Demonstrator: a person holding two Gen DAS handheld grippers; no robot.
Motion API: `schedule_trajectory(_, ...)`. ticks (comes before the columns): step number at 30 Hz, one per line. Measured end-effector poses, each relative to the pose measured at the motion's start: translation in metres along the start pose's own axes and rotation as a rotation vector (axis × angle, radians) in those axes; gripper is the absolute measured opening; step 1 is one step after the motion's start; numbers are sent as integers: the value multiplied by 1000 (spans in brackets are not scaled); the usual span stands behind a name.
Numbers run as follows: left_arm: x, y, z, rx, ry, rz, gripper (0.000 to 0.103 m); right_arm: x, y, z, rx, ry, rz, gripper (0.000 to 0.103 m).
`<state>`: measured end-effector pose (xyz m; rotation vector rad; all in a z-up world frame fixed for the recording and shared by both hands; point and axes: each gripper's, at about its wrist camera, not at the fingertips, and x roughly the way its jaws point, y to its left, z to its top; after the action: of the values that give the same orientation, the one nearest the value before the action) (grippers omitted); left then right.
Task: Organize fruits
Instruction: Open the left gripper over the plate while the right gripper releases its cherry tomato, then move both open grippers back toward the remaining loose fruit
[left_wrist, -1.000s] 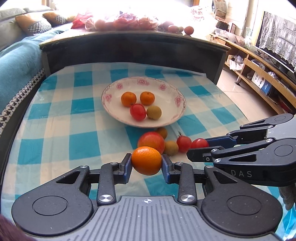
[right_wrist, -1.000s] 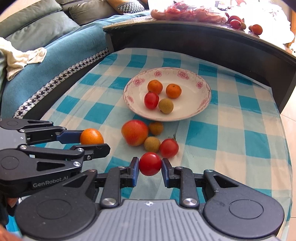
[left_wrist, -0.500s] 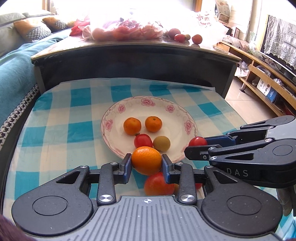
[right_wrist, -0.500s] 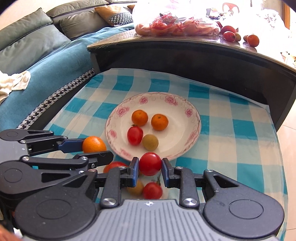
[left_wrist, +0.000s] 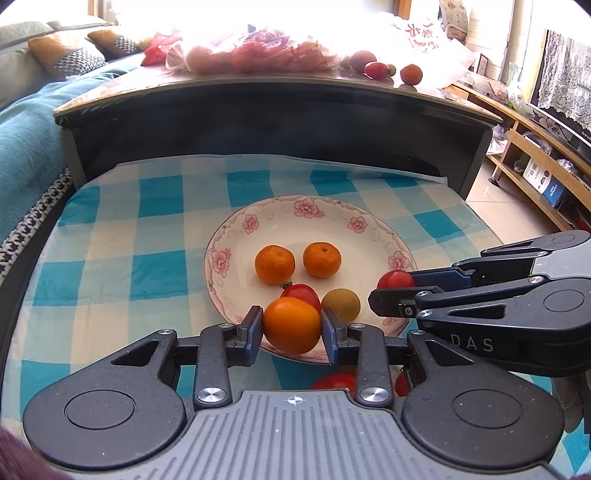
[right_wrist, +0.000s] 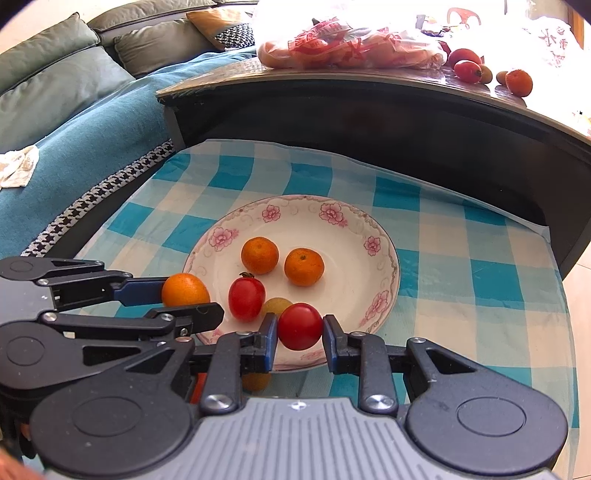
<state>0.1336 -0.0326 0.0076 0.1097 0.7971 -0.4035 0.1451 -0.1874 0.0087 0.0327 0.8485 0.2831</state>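
our left tongs (left_wrist: 292, 329) are clamped on an orange (left_wrist: 291, 325) and our right tongs (right_wrist: 299, 331) on a red tomato (right_wrist: 300, 326), both held over the near rim of the flowered plate (right_wrist: 343, 236)

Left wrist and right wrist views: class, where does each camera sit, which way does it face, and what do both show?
Left wrist: behind the left gripper clamping an orange, facing the plate; right gripper enters from the right.
Right wrist: behind the right gripper clamping a tomato, facing the same plate.
Shared: plate, both held fruits.
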Motion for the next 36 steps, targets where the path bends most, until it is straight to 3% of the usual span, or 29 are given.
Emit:
schedule_trajectory(19, -9, 1, 2, -7, -27, -2, 49, -7, -6, 4, 21, -35, 3, 30)
schedule_trajectory(36, -26, -8, -17, 5, -21, -32, 54, -29, 7, -18, 26, -13, -3, 30)
